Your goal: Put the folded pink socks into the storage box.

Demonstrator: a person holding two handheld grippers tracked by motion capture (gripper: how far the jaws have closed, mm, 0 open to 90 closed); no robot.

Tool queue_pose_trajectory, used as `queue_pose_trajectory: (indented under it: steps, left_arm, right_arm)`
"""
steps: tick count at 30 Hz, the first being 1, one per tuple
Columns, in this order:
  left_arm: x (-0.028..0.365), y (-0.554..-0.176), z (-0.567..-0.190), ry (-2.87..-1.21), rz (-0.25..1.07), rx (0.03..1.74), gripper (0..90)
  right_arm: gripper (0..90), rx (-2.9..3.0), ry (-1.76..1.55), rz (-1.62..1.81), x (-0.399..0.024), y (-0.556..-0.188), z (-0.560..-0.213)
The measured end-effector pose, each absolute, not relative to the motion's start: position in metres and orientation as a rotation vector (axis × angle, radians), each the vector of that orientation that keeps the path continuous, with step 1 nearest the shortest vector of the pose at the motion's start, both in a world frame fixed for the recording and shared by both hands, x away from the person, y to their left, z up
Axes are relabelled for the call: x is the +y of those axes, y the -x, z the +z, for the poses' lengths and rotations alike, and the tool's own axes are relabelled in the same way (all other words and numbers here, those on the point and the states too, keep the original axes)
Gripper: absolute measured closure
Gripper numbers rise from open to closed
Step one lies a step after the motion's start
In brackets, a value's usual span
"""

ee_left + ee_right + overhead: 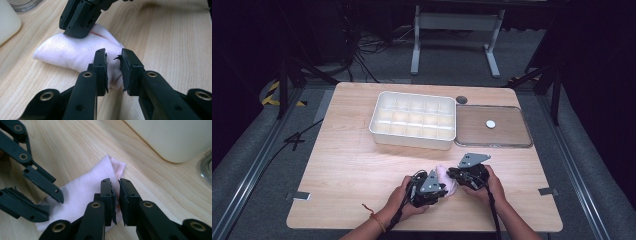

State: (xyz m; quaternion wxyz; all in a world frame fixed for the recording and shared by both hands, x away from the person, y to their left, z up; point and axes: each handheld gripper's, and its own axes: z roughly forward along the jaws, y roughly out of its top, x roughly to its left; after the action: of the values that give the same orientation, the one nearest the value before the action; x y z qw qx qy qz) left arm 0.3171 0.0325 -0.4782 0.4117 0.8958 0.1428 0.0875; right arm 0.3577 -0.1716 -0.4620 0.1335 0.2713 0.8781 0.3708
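Note:
A soft pink cloth point(445, 175) lies folded on the wooden table near its front edge, between my two grippers. My left gripper point(442, 189) comes at it from the left. In the left gripper view its jaws point(113, 53) stand nearly together, pinching a fold at the cloth's point(65, 51) near corner. My right gripper point(453, 173) reaches in from the right. In the right gripper view its jaws point(115, 182) are closed on the edge of the cloth point(82, 190). The right gripper point(80, 20) shows at the top of the left gripper view, over the cloth's far side.
A white tray point(377, 127) divided into several compartments stands at the middle back. Beside it, to the right, lies a clear flat lid point(512, 142) with a small white disc point(490, 123) on it. A dark round hole point(461, 99) sits behind them.

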Motion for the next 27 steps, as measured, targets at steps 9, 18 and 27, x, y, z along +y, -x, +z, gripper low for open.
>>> queue_pose_trajectory:
  steps: [9,18,27]
  left_arm:
    - [0.033,-0.318,-0.478,-2.246,0.207,0.368,74.9]
    - [0.034,-0.319,-0.479,-2.223,0.170,0.396,73.8]
    - [0.034,-0.319,-0.478,-2.231,0.178,0.387,73.5]
  right_arm:
    - [74.3,2.469,-0.863,1.099,-0.184,-0.357,-0.450]
    - [52.0,2.446,-0.860,1.190,-0.183,-0.350,-0.440]
    - [46.1,2.505,-0.898,1.146,-0.174,-0.353,-0.453]
